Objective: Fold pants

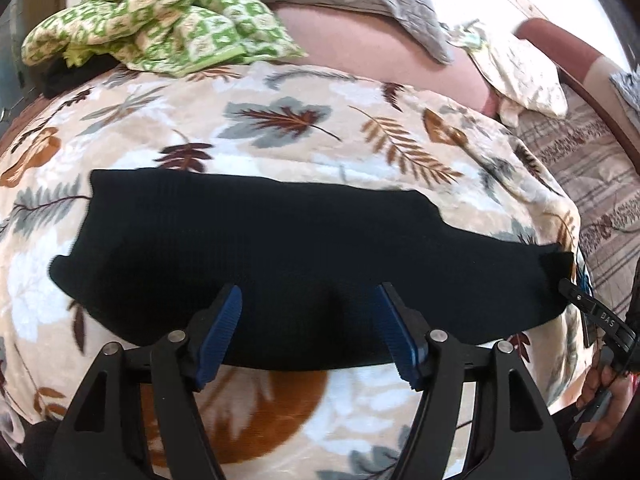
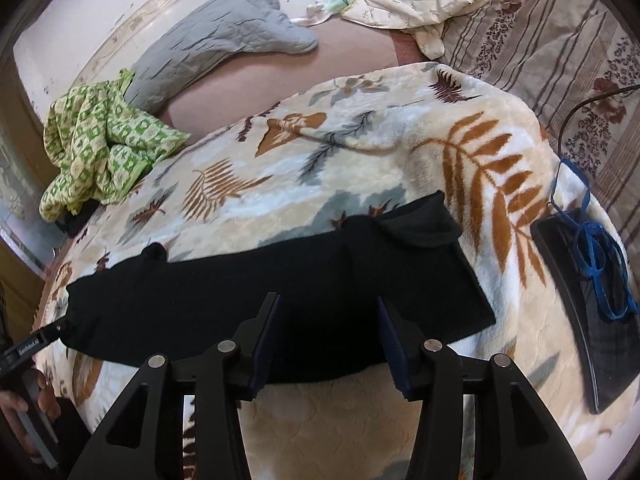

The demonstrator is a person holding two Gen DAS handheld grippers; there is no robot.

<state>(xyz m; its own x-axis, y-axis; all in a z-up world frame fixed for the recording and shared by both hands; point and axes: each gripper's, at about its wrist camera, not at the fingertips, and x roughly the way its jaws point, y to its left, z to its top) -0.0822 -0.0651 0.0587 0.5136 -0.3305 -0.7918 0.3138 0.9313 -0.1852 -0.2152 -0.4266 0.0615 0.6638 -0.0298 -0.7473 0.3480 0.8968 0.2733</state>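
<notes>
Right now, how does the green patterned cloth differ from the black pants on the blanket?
The green patterned cloth is crumpled in a heap; the black pants lie flat in a long band. The cloth sits at the blanket's far edge, the pants near both open hand-held grippers. Both rest on the leaf-print blanket.

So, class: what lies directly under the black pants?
The black pants lie flat on a leaf-print blanket, which shows all around them. The part of the blanket beneath them is covered, so anything there cannot be seen.
</notes>
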